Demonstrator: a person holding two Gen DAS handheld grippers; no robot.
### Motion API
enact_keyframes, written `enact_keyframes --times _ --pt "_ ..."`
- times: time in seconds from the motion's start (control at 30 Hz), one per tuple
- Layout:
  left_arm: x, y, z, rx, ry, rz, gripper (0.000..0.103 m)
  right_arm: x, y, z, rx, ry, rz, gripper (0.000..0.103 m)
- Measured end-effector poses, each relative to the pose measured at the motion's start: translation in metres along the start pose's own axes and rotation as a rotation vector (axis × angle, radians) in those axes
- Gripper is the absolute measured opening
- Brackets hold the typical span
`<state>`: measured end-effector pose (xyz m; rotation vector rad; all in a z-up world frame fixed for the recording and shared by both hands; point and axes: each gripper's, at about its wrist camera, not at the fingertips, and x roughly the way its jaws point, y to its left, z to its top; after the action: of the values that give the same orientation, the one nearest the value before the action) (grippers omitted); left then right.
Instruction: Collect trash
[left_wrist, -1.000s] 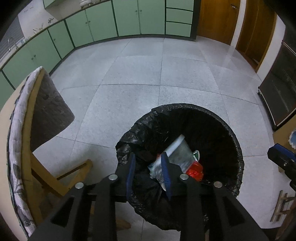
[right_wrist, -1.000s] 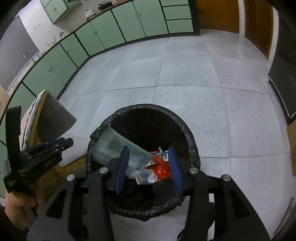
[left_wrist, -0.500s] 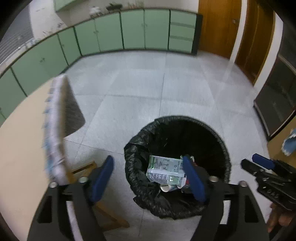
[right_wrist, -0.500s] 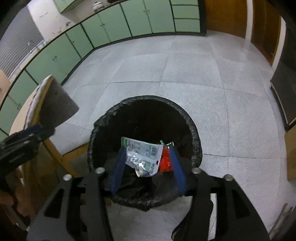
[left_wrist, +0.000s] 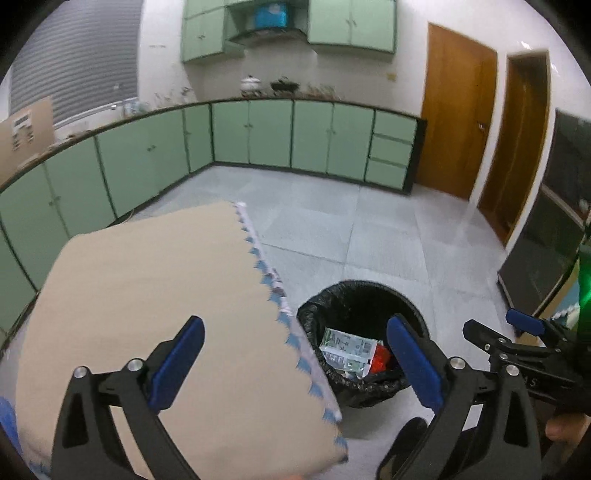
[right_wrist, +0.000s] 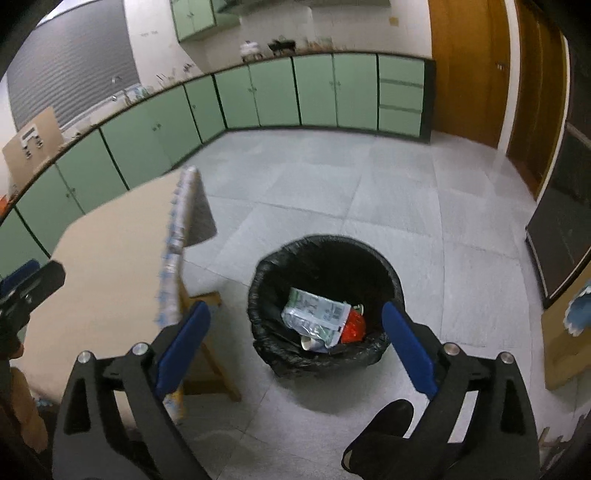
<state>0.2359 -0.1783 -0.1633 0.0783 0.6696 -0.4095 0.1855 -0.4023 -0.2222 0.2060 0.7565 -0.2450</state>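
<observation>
Right wrist view: grey tiled floor (right_wrist: 388, 192) bounded by green cabinets (right_wrist: 314, 92) and brown doors (right_wrist: 465, 66). At left, a desk (right_wrist: 110, 258) with a beige top and a patterned cloth edge. On the floor beside the desk stands a bin (right_wrist: 325, 258) lined with a black bag. Inside the bin lie the trash items: a silver-and-green wrapper (right_wrist: 314, 310), a red wrapper (right_wrist: 352, 326) touching it on the right, and a small cup (right_wrist: 308, 343) just below. Right gripper (right_wrist: 295, 350) hangs above the bin; its jaws are opening, spread wide, with nothing between them and touching nothing. A dark shoe (right_wrist: 380, 439) shows at the bottom edge.

Left wrist view: left gripper (left_wrist: 295, 365) hangs over the desk's edge (left_wrist: 147, 295) and the bin (left_wrist: 354, 295); its jaws are opening, spread wide, with nothing held. The same wrappers (left_wrist: 347, 350) lie in the bin.
</observation>
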Motion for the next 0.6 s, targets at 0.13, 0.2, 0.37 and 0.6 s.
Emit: enact_keyframes --times 0.13,0.2,0.37,0.6 --pt "-0.050 0.012 -0.005 -0.038 -0.035 0.047 0.097 -0.043 0.019 0.004 -0.018 -0.046 -0.027 0.096" --pt "-0.074 0.014 -0.008 -0.030 -0.067 0.054 0.097 -0.072 0.031 0.004 -0.049 -0.103 -0.089 0.098" --pt "-0.121 0.015 -0.013 -0.016 -0.119 0.090 0.097 -0.127 0.045 0.003 -0.043 -0.216 -0.181 0.098" --pt "-0.174 0.014 -0.015 -0.037 -0.184 0.174 0.097 -0.178 0.052 -0.002 -0.050 -0.309 -0.178 0.098"
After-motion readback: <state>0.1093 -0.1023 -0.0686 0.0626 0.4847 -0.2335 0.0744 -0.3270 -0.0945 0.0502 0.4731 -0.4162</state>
